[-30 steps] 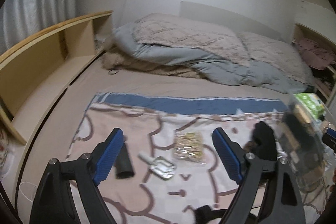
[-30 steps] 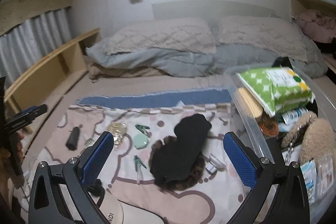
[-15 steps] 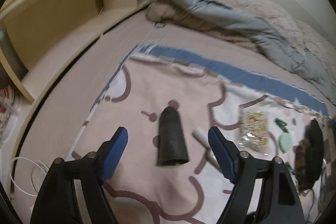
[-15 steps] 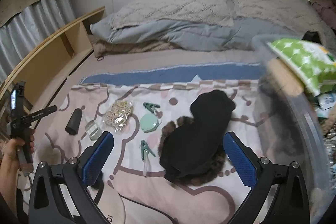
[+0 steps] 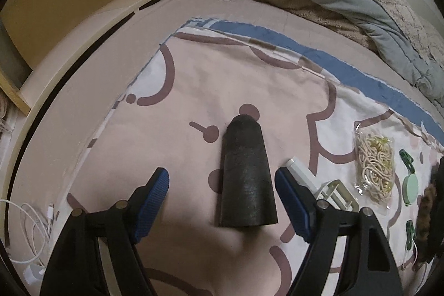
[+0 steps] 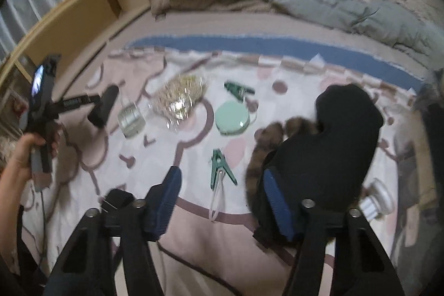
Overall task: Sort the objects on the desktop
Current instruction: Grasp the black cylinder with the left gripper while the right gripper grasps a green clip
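- Left tongs (image 5: 222, 193) hang open over the patterned cloth (image 5: 194, 90) on the bed, the black cone-shaped tube (image 5: 245, 179) lying between the pads, untouched.
- Right tongs (image 6: 222, 196), jaws just narrowing but still open, straddle a green clip (image 6: 220, 167) near the cloth's front edge; the right pad is at a black furry garment (image 6: 327, 146).

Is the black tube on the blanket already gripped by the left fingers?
No, the black tube lies between the open left fingers, and neither touches it.
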The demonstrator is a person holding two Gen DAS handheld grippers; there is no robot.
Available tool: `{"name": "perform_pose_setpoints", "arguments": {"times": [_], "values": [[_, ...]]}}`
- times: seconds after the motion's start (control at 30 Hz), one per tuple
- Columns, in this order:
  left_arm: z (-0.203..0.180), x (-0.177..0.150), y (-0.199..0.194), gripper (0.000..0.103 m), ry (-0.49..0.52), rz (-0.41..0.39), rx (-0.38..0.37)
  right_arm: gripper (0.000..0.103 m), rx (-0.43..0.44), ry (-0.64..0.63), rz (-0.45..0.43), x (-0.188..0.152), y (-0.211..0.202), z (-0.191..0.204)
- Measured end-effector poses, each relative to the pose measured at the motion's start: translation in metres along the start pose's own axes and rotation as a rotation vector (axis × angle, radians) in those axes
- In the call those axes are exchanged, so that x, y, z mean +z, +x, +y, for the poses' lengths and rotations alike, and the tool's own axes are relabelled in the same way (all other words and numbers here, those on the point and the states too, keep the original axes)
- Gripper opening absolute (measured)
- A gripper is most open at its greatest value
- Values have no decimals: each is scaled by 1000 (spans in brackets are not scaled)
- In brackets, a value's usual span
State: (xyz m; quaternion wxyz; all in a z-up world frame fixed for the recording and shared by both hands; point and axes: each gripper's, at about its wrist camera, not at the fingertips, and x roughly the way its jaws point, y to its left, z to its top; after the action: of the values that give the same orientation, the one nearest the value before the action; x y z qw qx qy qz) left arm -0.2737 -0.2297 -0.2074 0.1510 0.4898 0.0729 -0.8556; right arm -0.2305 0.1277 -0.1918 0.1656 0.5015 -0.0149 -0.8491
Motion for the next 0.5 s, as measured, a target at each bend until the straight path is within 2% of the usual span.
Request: {"name": "perform_pose_setpoints", "arguments": {"times": [0.2,0.33,0.5], "values": [[2,1,15,79,-20,29,-7,55,-4,-67,69,-9,30,8],[-1,2,21,79,-7,35,-4,55,-53,-117,74,-9,41,13],[-6,2,30,66,5,62,-20,55,-75,-170,60,-3,50,18]]}}
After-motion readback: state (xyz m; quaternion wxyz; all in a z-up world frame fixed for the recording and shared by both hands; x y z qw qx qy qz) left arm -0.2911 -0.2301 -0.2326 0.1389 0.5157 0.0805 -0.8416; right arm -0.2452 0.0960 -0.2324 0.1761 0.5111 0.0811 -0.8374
